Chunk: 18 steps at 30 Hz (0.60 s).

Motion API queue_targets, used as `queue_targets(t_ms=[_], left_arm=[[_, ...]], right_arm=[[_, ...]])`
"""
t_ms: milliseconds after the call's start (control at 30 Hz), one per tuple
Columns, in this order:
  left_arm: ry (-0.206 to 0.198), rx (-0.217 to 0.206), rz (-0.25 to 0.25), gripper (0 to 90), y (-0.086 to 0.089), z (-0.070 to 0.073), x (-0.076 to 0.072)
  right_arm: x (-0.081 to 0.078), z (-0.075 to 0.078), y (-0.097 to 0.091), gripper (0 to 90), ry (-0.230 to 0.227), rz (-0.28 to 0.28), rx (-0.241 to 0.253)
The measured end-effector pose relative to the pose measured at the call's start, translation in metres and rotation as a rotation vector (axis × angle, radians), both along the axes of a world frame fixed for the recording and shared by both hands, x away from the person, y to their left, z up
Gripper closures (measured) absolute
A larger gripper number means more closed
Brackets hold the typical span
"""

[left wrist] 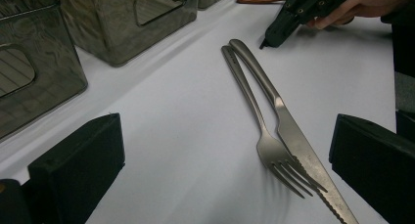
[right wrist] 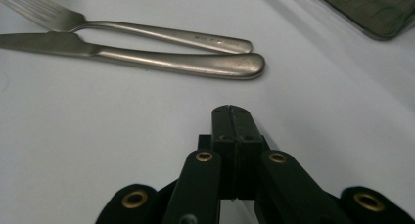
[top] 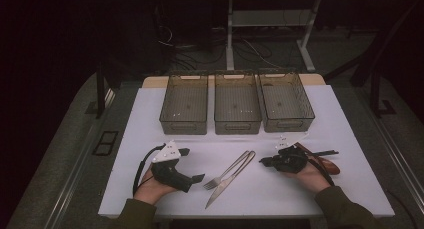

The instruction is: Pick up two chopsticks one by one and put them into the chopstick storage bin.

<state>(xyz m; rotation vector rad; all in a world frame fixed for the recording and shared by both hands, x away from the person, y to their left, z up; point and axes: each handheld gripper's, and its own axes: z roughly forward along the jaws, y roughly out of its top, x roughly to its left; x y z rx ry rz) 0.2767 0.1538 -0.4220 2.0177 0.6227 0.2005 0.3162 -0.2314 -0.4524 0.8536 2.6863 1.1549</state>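
Note:
A steel fork and a table knife lie side by side in the middle of the white table, handles touching at the far right end. My left gripper rests at their left with its jaws wide apart and nothing in them. In its own view the left gripper frames the fork and knife ahead. My right gripper is shut and empty, and points left at the handle ends. The right gripper has the knife handle and fork handle a short way ahead.
Three see-through grey bins stand in a row at the back of the table. A brown-handled item lies under the right hand. A dark floor with cables and desk legs lies beyond.

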Motion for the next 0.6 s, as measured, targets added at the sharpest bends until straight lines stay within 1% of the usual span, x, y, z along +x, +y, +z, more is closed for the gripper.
queue_targets(t_ms=[333, 367, 500, 600], left_arm=[[0.001, 0.002, -0.003, 0.0, 0.0, 0.0, 0.0], [0.002, 0.002, -0.002, 0.0, 0.0, 0.0, 0.0], [0.001, 0.001, -0.002, 0.0, 0.0, 0.0, 0.0], [0.0, 0.003, -0.005, 0.0, 0.0, 0.0, 0.0]], right_arm=[[0.015, 0.0, 0.001, 88.8, -0.004, -0.031, 0.003], [0.018, -0.001, 0.0, 88.8, 0.002, -0.04, 0.011], [0.023, -0.001, 0.0, 88.8, 0.003, -0.053, 0.01], [0.031, -0.001, -0.001, 88.8, 0.01, -0.069, 0.013]])
